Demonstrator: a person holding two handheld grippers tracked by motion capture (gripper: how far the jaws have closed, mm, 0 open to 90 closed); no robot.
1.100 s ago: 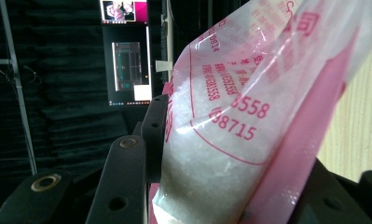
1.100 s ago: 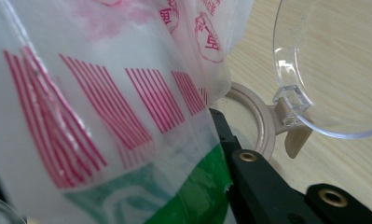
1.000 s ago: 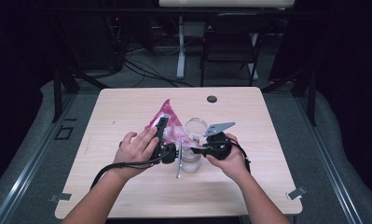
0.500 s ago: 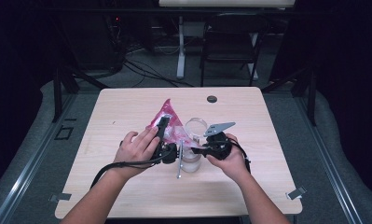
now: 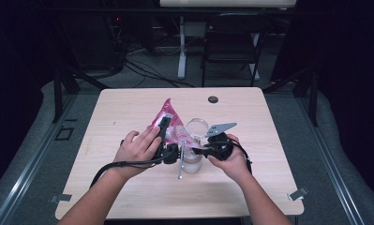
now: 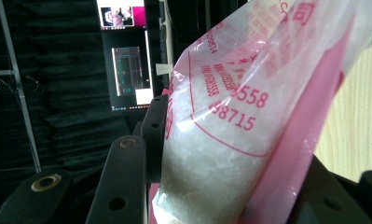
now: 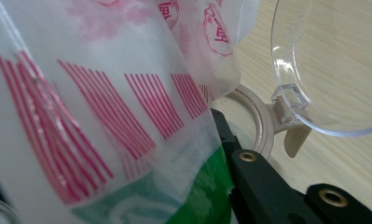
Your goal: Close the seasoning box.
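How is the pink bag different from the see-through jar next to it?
The pink bag is soft, crinkly plastic with pink print, while the jar is hard and clear with no colour. The bag is lifted and tilted, pinched between the left gripper jaws; the jar stands upright on the table. The bag holds white grains; what the jar holds is hard to tell. Both let you see through.
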